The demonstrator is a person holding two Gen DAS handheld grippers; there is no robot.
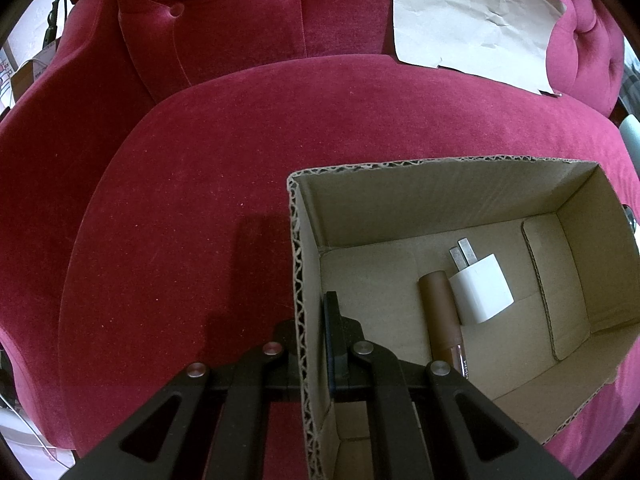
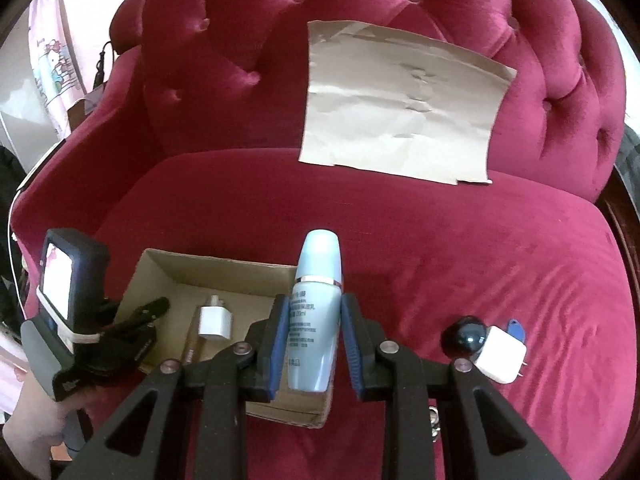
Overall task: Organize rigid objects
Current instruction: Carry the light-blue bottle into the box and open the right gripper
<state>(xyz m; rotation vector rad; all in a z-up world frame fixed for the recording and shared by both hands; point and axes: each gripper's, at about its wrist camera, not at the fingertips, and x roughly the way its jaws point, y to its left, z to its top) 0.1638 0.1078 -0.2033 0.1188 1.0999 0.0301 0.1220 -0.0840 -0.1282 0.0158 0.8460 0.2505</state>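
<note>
Your left gripper (image 1: 316, 344) angles steeply down at the cardboard box (image 1: 440, 188) on the red sofa (image 1: 200, 200), jaws pinched shut on its near wall. Your right gripper (image 2: 316, 332) tilts down over the box's corner, clamping a pale blue bottle (image 2: 316, 308) upright. Inside the box lie a white charger (image 1: 480, 292) and brown tube (image 1: 440, 308), touching.
</note>
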